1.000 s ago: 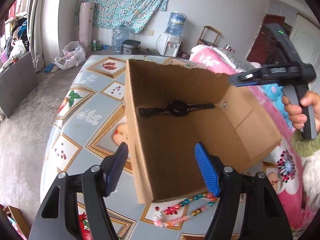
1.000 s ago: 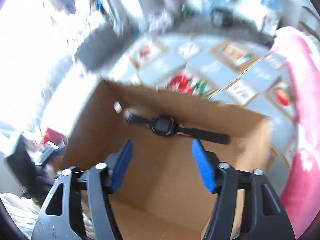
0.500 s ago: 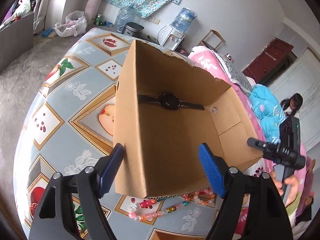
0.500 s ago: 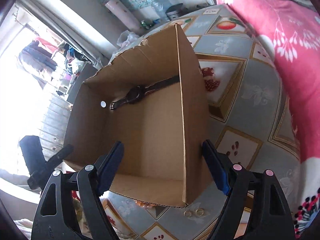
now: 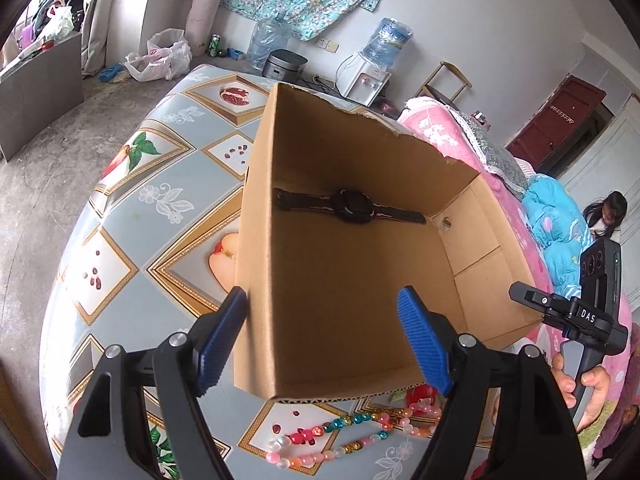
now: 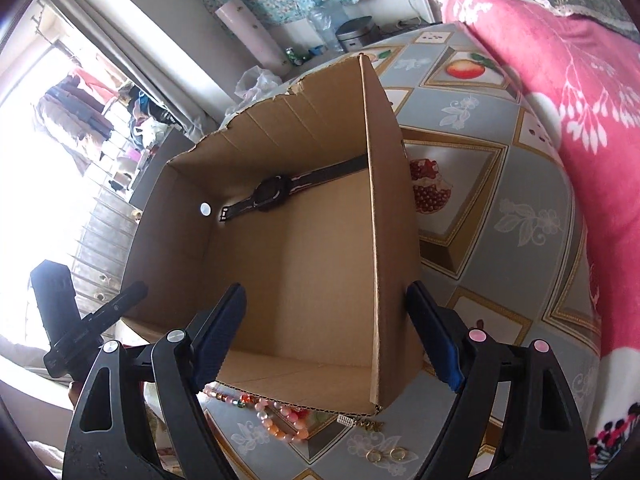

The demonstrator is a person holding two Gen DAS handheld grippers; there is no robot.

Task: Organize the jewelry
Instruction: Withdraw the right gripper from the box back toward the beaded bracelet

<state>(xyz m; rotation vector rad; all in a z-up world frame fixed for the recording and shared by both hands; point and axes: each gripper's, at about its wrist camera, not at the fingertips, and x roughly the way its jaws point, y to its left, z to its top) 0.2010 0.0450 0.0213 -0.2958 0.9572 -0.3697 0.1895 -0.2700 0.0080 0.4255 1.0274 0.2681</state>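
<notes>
Only the watch (image 5: 352, 210) lies in the box (image 5: 360, 280) so far, toward 12 o'clock, while the beads (image 5: 340, 440) and rings (image 6: 386, 455) wait on the counter (image 5: 120, 240) at 6, and my left claw (image 5: 322, 344) and right claw (image 6: 340, 336) both gape empty.

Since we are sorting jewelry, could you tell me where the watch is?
The watch lies inside the cardboard box against its far wall, seen in both wrist views.
</notes>
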